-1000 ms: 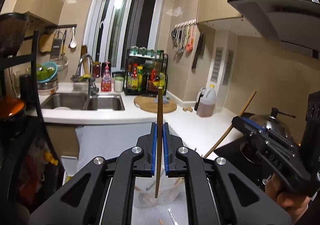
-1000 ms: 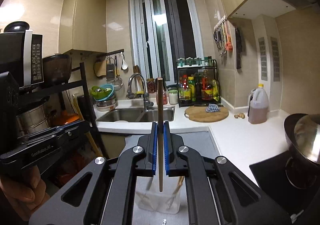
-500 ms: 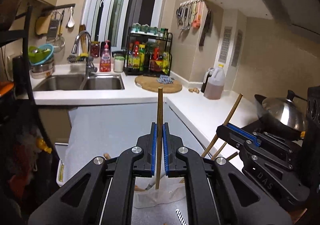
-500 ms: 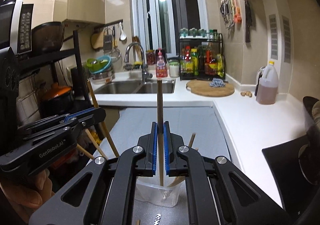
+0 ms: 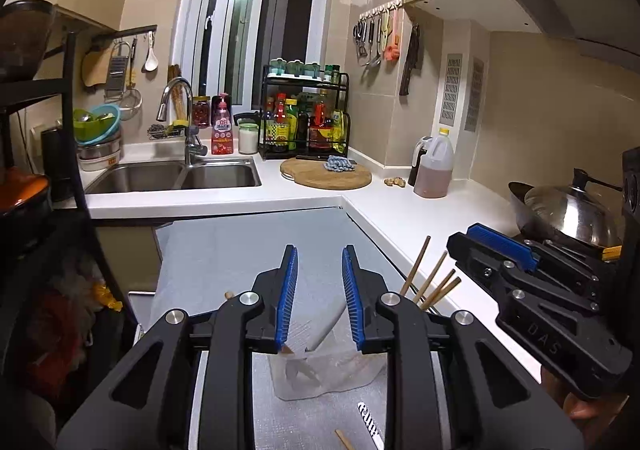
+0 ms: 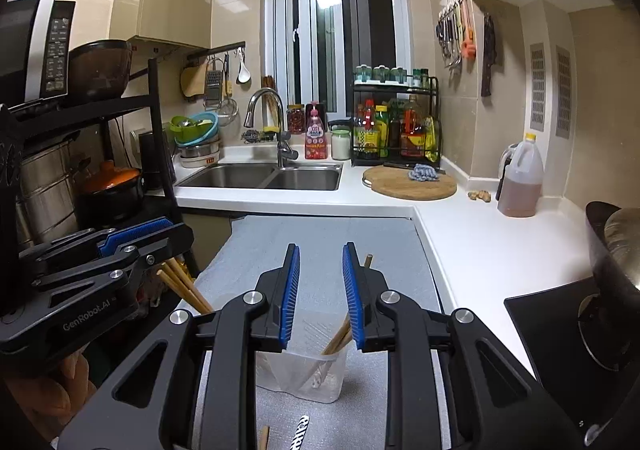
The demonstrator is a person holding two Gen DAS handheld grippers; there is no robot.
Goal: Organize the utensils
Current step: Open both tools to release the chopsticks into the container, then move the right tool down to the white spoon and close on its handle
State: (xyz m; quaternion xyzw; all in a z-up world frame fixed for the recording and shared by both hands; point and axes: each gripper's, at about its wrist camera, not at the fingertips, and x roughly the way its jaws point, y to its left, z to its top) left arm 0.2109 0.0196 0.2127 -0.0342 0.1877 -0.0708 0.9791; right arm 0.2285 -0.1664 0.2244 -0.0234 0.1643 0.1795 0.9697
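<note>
A clear plastic container (image 5: 326,378) (image 6: 308,376) stands on the grey mat right under both grippers. Several wooden chopsticks (image 5: 430,282) (image 6: 184,286) lean out of it. My left gripper (image 5: 319,296) is open and empty above the container. My right gripper (image 6: 319,296) is open and empty above it too, with one chopstick (image 6: 340,336) just behind its right finger. A loose chopstick (image 5: 344,440) (image 6: 263,438) and a black-and-white patterned utensil (image 5: 368,420) (image 6: 300,432) lie on the mat in front of the container.
The grey mat (image 5: 240,250) (image 6: 320,246) covers the near counter. A sink (image 6: 264,176), a round cutting board (image 6: 410,184), an oil jug (image 6: 520,182) and a condiment rack (image 6: 394,130) sit behind. A wok (image 5: 568,214) is right, a black shelf (image 6: 100,110) left.
Both grippers came down over the container and opened, each letting go of the chopstick it held. The chopsticks now stand in the container.
</note>
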